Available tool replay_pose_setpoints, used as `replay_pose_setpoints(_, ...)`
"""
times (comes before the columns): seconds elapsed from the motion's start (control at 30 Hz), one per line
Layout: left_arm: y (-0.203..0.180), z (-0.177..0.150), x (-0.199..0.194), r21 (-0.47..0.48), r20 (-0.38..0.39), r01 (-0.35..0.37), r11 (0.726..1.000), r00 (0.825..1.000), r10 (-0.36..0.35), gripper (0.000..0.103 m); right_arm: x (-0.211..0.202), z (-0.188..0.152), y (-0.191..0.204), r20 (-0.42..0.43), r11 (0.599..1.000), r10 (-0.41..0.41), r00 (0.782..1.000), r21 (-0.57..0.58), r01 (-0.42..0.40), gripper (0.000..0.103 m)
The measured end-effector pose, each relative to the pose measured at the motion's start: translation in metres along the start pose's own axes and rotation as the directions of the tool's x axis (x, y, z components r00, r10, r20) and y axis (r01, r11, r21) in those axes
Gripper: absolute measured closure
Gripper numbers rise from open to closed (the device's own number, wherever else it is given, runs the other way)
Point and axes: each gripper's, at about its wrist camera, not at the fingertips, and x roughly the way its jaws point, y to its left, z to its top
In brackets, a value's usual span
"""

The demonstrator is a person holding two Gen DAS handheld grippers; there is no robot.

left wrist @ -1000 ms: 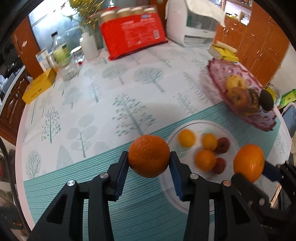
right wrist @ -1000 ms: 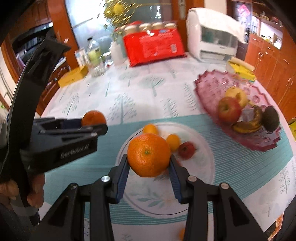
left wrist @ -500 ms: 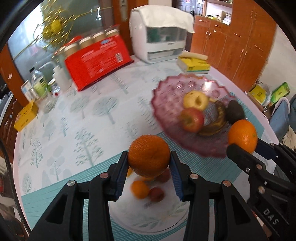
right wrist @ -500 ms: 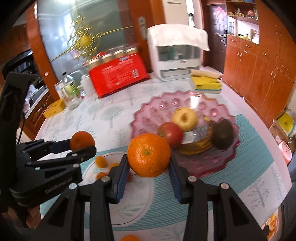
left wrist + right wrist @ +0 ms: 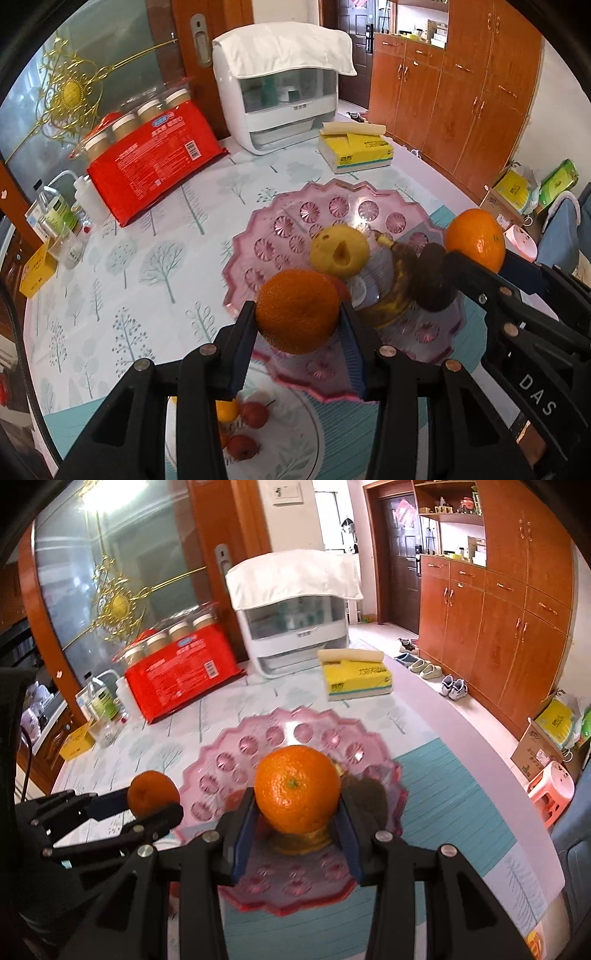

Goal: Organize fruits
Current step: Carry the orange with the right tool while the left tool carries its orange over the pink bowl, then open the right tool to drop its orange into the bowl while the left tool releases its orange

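My worktop (image 5: pixel 122 266) wears a cloth printed with pale trees, with a teal striped band toward me. At its far side sit a white cabinet (image 5: pixel 280 92) draped with a towel, a red pack of jars (image 5: pixel 155 162) and a yellow tissue pack (image 5: pixel 356 153).

Nearer is the pink glass fruit tray (image 5: pixel 295 229), scalloped at its rim. It holds a yellow apple (image 5: pixel 339 251), a dark avocado (image 5: pixel 432 280) and a brownish banana (image 5: pixel 391 295) lying between them; a red fruit behind my left orange is mostly hidden. Just beside the tray, closest to me, is a white plate (image 5: pixel 295 439) with a few small red and orange fruits (image 5: pixel 255 413) on it.

My left tongs (image 5: pixel 298 339) are closed on an orange (image 5: pixel 297 311), gripped between the two blue pads and held in the air over the near-left edge of the tray. From the right wrist view, those tongs show at the left with their orange beside the tray's rim.

My right tongs (image 5: pixel 297 819) are likewise clamped on a second orange (image 5: pixel 297 788), its stem dimple facing the camera, held above the middle of the tray, over the banana and just left of the avocado.
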Motion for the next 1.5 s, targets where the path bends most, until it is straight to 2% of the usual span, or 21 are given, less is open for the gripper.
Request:
replay_pose_setpoints(0.13, -0.009, 0.007, 0.015, 0.0, -0.023, -0.007, 1.0, 1.0, 0.007, 0.061, 0.011, 0.006, -0.011, -0.002, 1.0, -0.01, 1.0, 0.016, 0.01, 0.061)
replay_pose_setpoints(0.43, -0.022, 0.003, 0.051, 0.01, -0.099, -0.023, 1.0, 0.995, 0.024, 0.061, 0.043, 0.0, -0.024, -0.072, 0.999, -0.047, 0.996, 0.015, 0.048, 0.061)
replay_pose_setpoints(0.9, -0.023, -0.003, 0.068, 0.017, -0.151, -0.046, 0.999, 0.987, 0.048, 0.059, 0.062, -0.007, -0.021, -0.121, 0.997, -0.08, 0.989, -0.032, 0.077, 0.058)
replay_pose_setpoints(1.0, -0.019, -0.003, 0.064, 0.02, -0.136, -0.067, 0.998, 0.988, 0.069, 0.048, 0.062, -0.008, -0.02, -0.125, 0.996, -0.08, 0.989, -0.035, 0.076, 0.057)
replay_pose_setpoints(1.07, -0.016, -0.003, 0.061, 0.02, -0.119, -0.086, 0.996, 0.989, 0.088, 0.033, 0.06, -0.008, -0.02, -0.122, 0.997, -0.074, 0.99, -0.025, 0.071, 0.056)
replay_pose_setpoints(1.13, -0.01, -0.003, 0.057, 0.01, -0.11, -0.091, 0.996, 0.99, 0.092, 0.028, 0.059, -0.007, -0.021, -0.116, 0.997, -0.077, 0.99, -0.016, 0.075, 0.052)
replay_pose_setpoints(1.2, -0.006, -0.004, 0.054, -0.002, -0.108, -0.086, 0.996, 0.991, 0.086, 0.027, 0.057, -0.007, -0.022, -0.107, 0.997, -0.08, 0.991, -0.01, 0.079, 0.048)
replay_pose_setpoints(1.5, -0.006, -0.013, 0.041, 0.008, -0.084, -0.086, 0.996, 0.993, 0.087, 0.027, 0.047, -0.011, -0.014, -0.094, 0.997, -0.081, 0.992, -0.017, 0.08, 0.048)
